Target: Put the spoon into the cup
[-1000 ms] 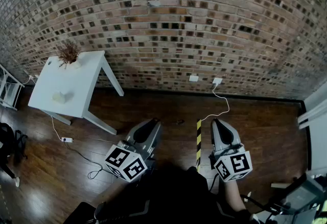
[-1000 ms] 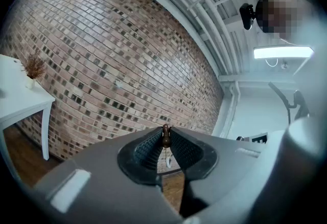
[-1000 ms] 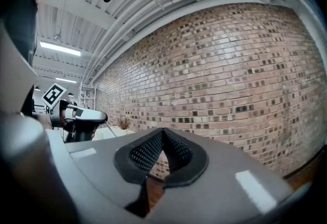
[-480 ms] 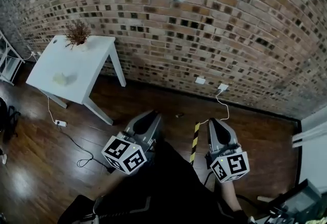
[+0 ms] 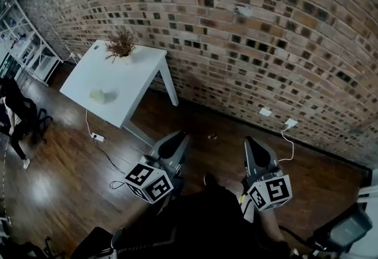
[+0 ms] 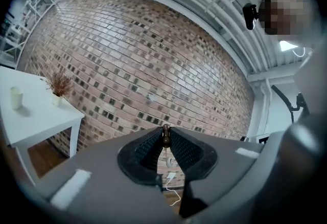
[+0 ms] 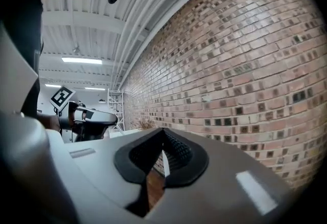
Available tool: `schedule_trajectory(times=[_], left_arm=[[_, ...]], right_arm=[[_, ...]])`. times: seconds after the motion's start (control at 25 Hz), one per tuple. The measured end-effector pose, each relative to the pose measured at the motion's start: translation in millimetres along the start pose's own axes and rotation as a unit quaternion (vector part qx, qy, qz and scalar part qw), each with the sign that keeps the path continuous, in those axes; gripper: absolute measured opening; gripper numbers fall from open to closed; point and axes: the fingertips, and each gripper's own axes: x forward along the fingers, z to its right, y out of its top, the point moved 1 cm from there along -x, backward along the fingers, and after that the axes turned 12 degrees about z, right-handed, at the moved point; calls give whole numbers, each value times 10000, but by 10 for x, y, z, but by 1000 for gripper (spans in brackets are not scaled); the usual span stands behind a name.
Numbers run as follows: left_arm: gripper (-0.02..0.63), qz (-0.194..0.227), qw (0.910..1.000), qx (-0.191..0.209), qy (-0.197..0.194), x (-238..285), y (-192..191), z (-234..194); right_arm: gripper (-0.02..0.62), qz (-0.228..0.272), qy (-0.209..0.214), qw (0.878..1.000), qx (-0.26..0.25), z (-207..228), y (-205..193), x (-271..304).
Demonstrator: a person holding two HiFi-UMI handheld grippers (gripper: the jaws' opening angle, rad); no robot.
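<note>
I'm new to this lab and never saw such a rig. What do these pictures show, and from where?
No robot: a person holds a two-jaw gripper in each hand; the patterned cubes are part of them. The head view looks down from the person's head at the left gripper and right gripper, near a brick wall. The two gripper views ride on the grippers and look along their jaws. The left gripper pinches a small dark brown thing, perhaps the spoon's handle end; the right one's jaws are together, empty. On the white table stand a pale cup and a dried plant.
</note>
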Motion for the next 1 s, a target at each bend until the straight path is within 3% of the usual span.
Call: schedule_trajectory(times=[0.2,0.44,0.6,0.72,1.0], left_arm=[[40,175,9989,163,391,220,181,-335],[40,483,9934,428,944,91,524,-739],[40,835,9864,440,1347,-232,804,-1175],[40,885,9827,299,1600,-538,981,-1614],[40,1379,9722,315,1864,-1211,1518,-2332]], right_arm=[[6,-33,302,9993,230,202,-125,608],[6,-152,1206,9923,240,-123,-214,1279],[6,-211,1559,9874,163,-511,-290,1732],[6,-271,1599,9866,162,-892,-373,2044],[6,-359,2107,9767,182,-1957,-559,2618]])
